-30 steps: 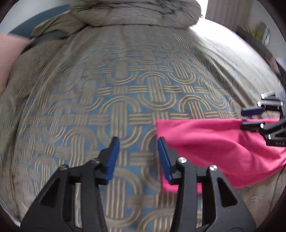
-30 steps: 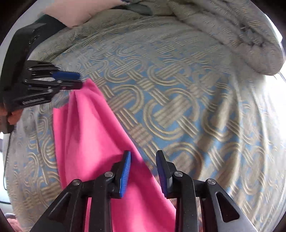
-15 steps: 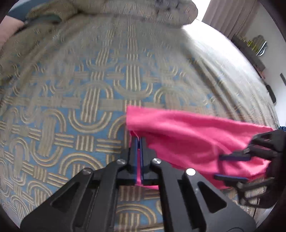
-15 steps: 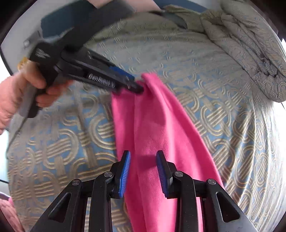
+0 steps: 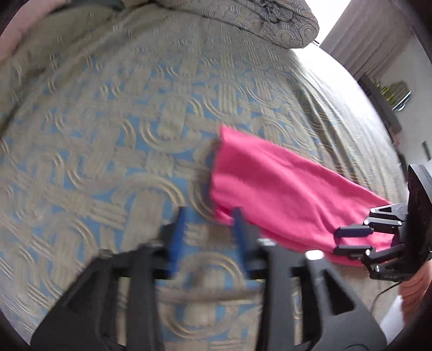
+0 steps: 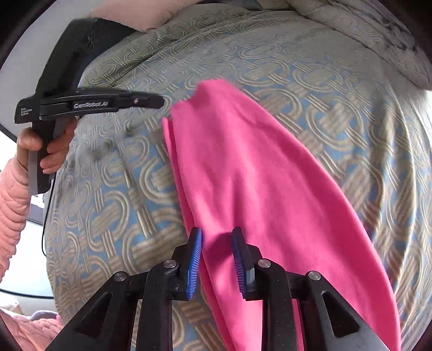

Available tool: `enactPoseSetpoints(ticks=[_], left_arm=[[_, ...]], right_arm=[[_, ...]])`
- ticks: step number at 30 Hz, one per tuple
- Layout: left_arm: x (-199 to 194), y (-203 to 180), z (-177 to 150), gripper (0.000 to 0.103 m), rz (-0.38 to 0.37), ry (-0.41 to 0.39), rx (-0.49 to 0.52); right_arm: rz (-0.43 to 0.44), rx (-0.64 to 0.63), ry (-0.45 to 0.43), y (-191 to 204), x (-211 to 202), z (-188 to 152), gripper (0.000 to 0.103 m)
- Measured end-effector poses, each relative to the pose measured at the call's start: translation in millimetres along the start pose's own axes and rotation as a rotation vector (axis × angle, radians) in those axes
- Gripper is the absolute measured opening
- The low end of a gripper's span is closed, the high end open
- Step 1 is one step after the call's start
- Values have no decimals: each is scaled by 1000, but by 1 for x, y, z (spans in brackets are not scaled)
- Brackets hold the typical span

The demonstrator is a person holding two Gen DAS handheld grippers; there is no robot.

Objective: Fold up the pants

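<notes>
Lettering "GenRobot.AI" readable in white along the black side of the left gripper (image 6: pixel 159 102), seen at the left of the right wrist view; smaller white print at the rear of that body too small to read. Gripped by a hand (image 6: pixel 46 145) in a pink quilted sleeve (image 6: pixel 10 205), cut off at the left edge. Thin black cable (image 6: pixel 43 232) hanging below the handle, its end lost past the frame. Fingertips just beside the near corner of the pink pants (image 6: pixel 256 172), not touching; from this side view the gap between the fingers not visible.

Left wrist view blurred by motion: blue pads (image 5: pixel 175 237) smeared, jaws apart and opening, only bedspread (image 5: pixel 108 135) between them, the right pad against the lower corner of the pants (image 5: pixel 283 189) in the picture, contact not clear. Released, holding nothing.

Pants lying flat as a long folded strip on the patterned blue-and-beige bedspread (image 6: pixel 324 94), far end hidden under the right gripper's frame at the bottom. Right gripper (image 6: pixel 216 259) over that strip, jaws parted and closing, pink cloth showing in the gap, pads not pressing it. Same gripper (image 5: pixel 351 240) at the right of the left wrist view, partly cut off. Bunched quilt (image 5: pixel 256 21) at the top, shelf objects at far right indistinct.
</notes>
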State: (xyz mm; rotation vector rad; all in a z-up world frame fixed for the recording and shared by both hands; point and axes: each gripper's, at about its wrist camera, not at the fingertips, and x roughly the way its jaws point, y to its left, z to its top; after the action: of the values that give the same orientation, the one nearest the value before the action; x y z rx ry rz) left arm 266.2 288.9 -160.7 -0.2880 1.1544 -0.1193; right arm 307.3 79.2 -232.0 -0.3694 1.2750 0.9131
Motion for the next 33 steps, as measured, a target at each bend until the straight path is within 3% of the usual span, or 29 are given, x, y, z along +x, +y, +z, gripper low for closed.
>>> enactPoseSetpoints(ticks=[3, 7, 8, 9, 10, 14, 18, 20, 21, 23, 26, 27, 29, 30, 31, 33], left_arm=[[10, -16, -10, 54, -39, 40, 9], [25, -37, -5, 55, 60, 18, 34], [26, -41, -2, 51, 82, 1, 32], [27, -45, 1, 26, 107, -21, 34], [29, -49, 4, 9, 130, -30, 38], [26, -60, 7, 7, 200, -70, 31], [-10, -58, 6, 2, 238, -186, 30], [-18, -43, 12, 1, 377, -222, 28], [-16, -31, 13, 1, 390, -204, -6], [-13, -10, 11, 1, 308, -146, -79], [-20, -9, -6, 2, 276, -149, -90], [-22, -12, -11, 3, 234, -140, -94], [-21, -18, -20, 25, 163, -109, -96], [-19, -25, -24, 49, 140, -91, -89], [-18, -31, -26, 67, 139, -80, -79], [-9, -48, -29, 69, 157, -70, -38]], right_arm=[[-35, 38, -37, -7, -23, -23, 28], [-127, 153, -68, -28, -52, -62, 33], [-147, 186, -70, -33, -58, -73, 34], [-166, 218, -70, -35, -63, -83, 35], [-190, 256, -72, -39, -68, -95, 35], [-279, 406, -83, -56, -90, -141, 35], [-306, 560, -123, -70, -124, -194, 35], [-333, 617, -133, -75, -141, -224, 36], [-346, 637, -130, -76, -147, -237, 38], [-381, 691, -124, -81, -157, -268, 39], [-416, 757, -127, -80, -171, -307, 39], [-422, 771, -131, -79, -176, -319, 39], [-434, 788, -137, -74, -185, -342, 39], [-442, 790, -131, -71, -183, -344, 39], [-448, 789, -118, -70, -184, -347, 39], [-447, 785, -67, -70, -178, -356, 40]])
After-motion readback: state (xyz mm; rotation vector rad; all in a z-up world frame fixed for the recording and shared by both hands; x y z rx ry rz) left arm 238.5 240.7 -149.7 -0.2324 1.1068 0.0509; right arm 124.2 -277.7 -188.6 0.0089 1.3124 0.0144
